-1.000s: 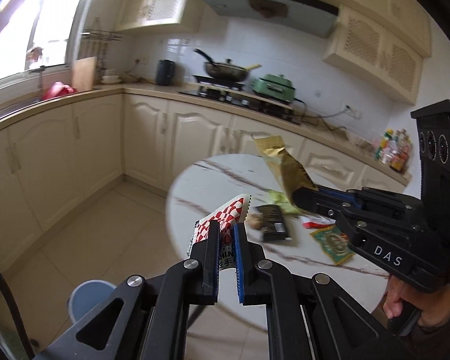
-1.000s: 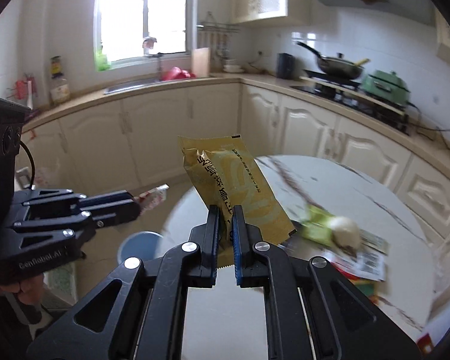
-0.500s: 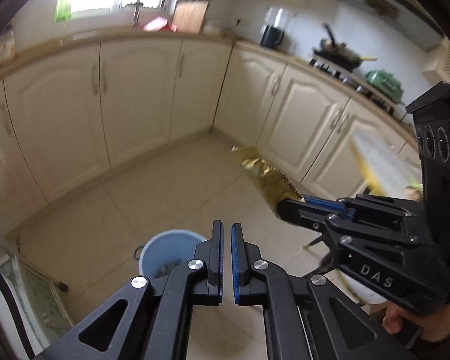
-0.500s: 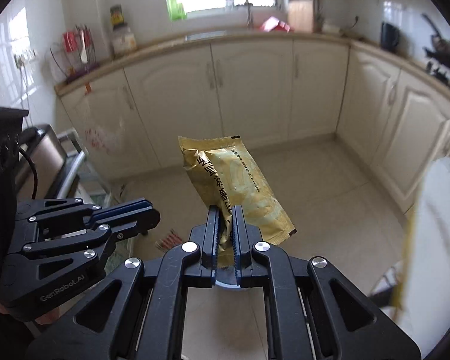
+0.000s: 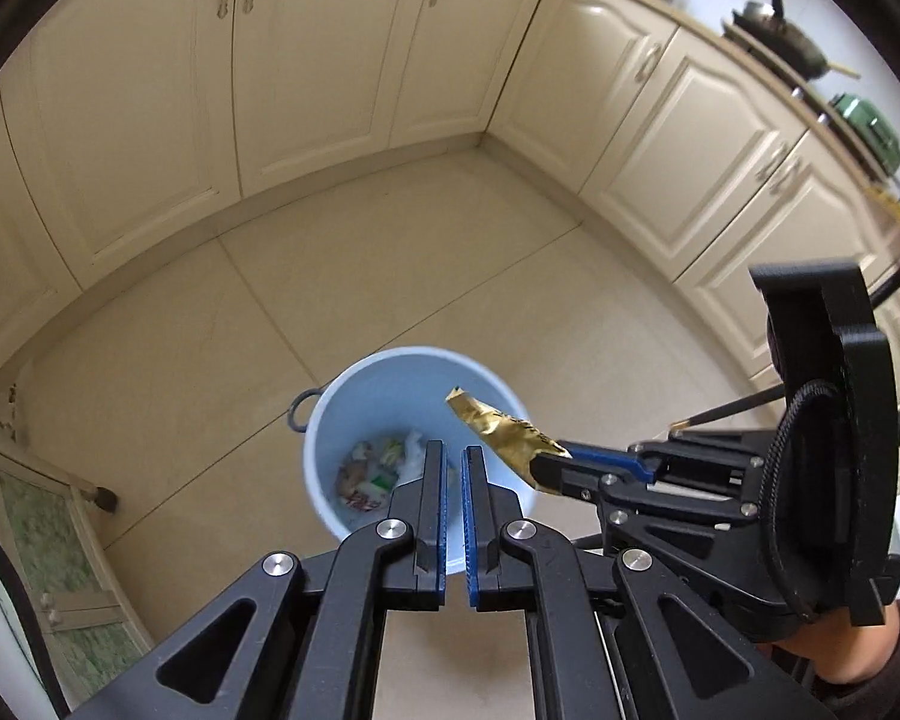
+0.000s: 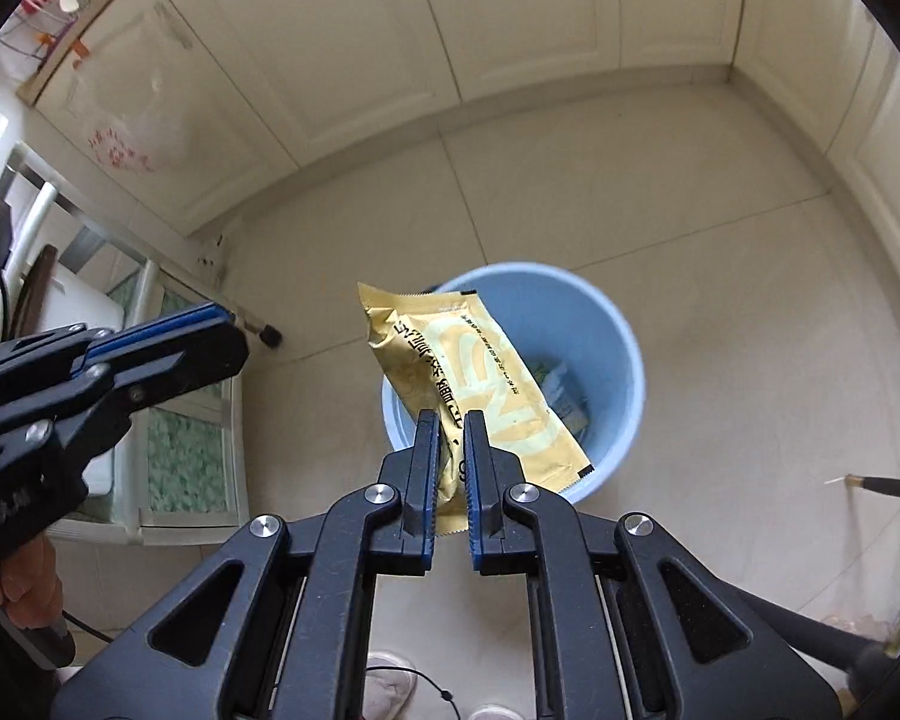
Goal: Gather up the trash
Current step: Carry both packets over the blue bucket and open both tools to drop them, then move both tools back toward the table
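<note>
Above the bin, wrapper clamped in right gripper

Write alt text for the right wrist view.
The right gripper holds a gold snack wrapper over a light blue bin on the tiled kitchen floor. The left gripper, empty, reaches in from the left.

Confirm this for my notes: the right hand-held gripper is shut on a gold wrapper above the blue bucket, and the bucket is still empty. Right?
Not quite. The bucket is not empty: the left wrist view shows crumpled wrappers lying at the bottom of the blue bucket. The rest holds: the right hand-held gripper is shut on the gold wrapper above the bucket.
</note>
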The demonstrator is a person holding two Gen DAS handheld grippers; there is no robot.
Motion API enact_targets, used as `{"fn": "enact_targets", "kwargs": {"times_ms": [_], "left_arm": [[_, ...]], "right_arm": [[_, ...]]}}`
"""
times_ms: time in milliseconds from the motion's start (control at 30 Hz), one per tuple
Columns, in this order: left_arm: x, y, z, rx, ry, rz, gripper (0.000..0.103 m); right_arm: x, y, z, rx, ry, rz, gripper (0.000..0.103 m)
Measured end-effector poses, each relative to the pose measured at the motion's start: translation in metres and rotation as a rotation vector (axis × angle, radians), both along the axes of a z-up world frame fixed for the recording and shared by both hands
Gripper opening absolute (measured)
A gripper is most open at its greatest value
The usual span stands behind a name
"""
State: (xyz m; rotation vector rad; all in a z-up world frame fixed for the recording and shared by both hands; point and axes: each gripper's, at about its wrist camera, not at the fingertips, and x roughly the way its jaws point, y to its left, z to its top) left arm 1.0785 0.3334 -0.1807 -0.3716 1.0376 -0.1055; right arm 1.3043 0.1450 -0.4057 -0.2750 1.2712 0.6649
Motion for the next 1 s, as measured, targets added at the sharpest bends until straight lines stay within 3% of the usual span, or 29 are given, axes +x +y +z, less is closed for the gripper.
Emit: {"fn": "enact_targets", "kwargs": {"times_ms": [67,133,233,333,400,467,567,600,633,700,833,867,1000], "left_arm": [[0.007,-0.003,-0.007,-0.004,0.013,0.013,0.001],[0.013,-0.007,-0.003,-0.008,0.009,0.024,0.002],[0.009,-0.006,0.013,0.006,-0.016,0.056,0.008],[0.006,-0.006,0.042,0.015,-0.061,0.082,0.015],[0.002,-0.006,0.07,0.025,-0.109,0.107,0.039],[-0.012,-0.007,0.098,0.055,-0.161,0.144,0.054],[-0.025,-0.016,0.147,0.077,-0.241,0.186,0.06],[-0.031,-0.021,0.164,0.08,-0.263,0.197,0.064],[-0.035,-0.023,0.181,0.09,-0.285,0.211,0.067],[-0.051,-0.038,0.219,0.119,-0.345,0.232,0.079],[-0.075,-0.068,0.284,0.199,-0.452,0.255,0.087],[-0.08,-0.079,0.301,0.21,-0.479,0.259,0.094],[-0.099,-0.134,0.36,0.266,-0.588,0.26,0.1]], "right_arm": [[0.007,0.001,-0.009,-0.024,-0.01,-0.014,0.011],[0.005,-0.001,-0.005,-0.026,-0.032,-0.025,0.021],[0.0,-0.001,0.011,-0.048,-0.097,-0.048,0.046],[-0.009,-0.003,0.046,-0.017,-0.162,-0.084,0.048],[-0.022,-0.002,0.076,-0.001,-0.227,-0.09,0.056],[-0.037,-0.004,0.111,0.008,-0.306,-0.087,0.062],[-0.061,-0.013,0.158,0.011,-0.395,-0.097,0.066],[-0.071,-0.019,0.177,0.013,-0.43,-0.108,0.08],[-0.079,-0.027,0.195,0.023,-0.458,-0.119,0.085],[-0.101,-0.043,0.232,0.062,-0.516,-0.134,0.086],[-0.146,-0.074,0.3,0.115,-0.621,-0.164,0.1],[-0.158,-0.082,0.316,0.122,-0.648,-0.174,0.1],[-0.217,-0.126,0.378,0.149,-0.764,-0.222,0.103]]}}
